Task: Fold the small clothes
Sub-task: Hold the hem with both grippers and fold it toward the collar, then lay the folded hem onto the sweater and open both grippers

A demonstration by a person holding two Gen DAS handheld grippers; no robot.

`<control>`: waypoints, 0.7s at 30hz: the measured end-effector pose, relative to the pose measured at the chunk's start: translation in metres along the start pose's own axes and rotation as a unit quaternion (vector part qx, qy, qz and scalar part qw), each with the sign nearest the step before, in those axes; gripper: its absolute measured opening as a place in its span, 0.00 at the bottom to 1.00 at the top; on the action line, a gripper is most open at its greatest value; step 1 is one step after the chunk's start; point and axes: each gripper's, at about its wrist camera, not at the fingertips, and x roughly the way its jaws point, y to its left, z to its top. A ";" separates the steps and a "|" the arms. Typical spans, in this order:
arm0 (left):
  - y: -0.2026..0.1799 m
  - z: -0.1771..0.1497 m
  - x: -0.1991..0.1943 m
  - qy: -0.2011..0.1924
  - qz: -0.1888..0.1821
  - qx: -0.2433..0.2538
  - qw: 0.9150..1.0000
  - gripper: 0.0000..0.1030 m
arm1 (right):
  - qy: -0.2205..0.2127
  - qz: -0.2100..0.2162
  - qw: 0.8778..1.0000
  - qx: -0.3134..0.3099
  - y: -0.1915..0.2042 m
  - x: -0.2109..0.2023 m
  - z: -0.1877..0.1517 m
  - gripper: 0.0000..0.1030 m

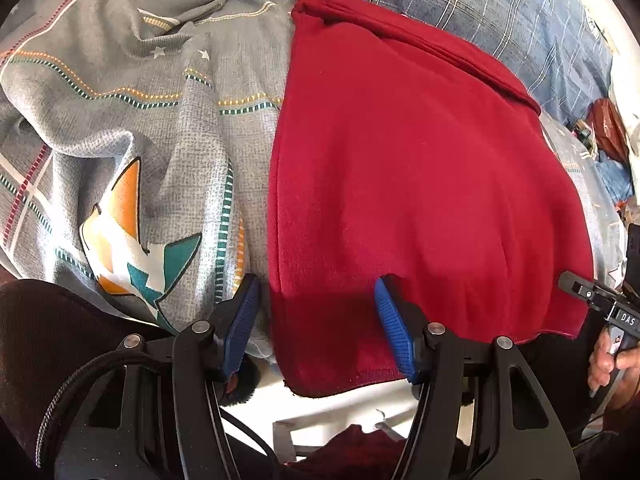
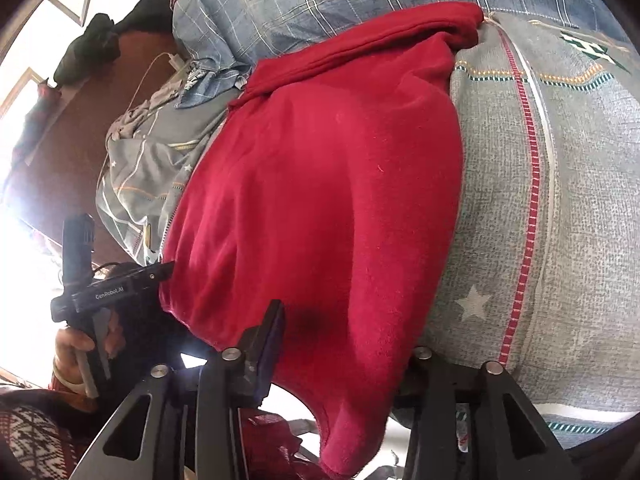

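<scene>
The red garment lay spread flat on a bed covered by a grey patterned sheet, its near hem reaching the edge of the mattress and drooping slightly over it.

Left wrist view: the left gripper stood released, its blue-padded fingers spread wide apart over the near left corner of the garment. One pad sat just off the cloth's left edge, above the sheet; the other rested above the red cloth itself. Nothing was clamped between them. This view alone showed the orange, white and teal star print on the sheet to the left of the garment, and the folded band along the garment's far edge against a blue checked pillow. At the right border the right gripper appeared from the side, held in a hand, its tip at the garment's right corner.

Right wrist view: the right gripper straddled the near hem with its jaws apart; the left finger was plainly visible, the right one hidden under the cloth, so a grasp could not be confirmed. Only this view showed the hem hanging below the mattress edge, a brown wooden surface beyond the bed, and the left gripper seen side-on, touching the garment's far corner.
</scene>
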 end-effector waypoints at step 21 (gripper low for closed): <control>0.005 0.066 -0.041 -0.074 -0.122 -0.012 0.990 0.08 | -0.103 0.032 0.994 -0.031 0.022 -0.047 0.057 0.19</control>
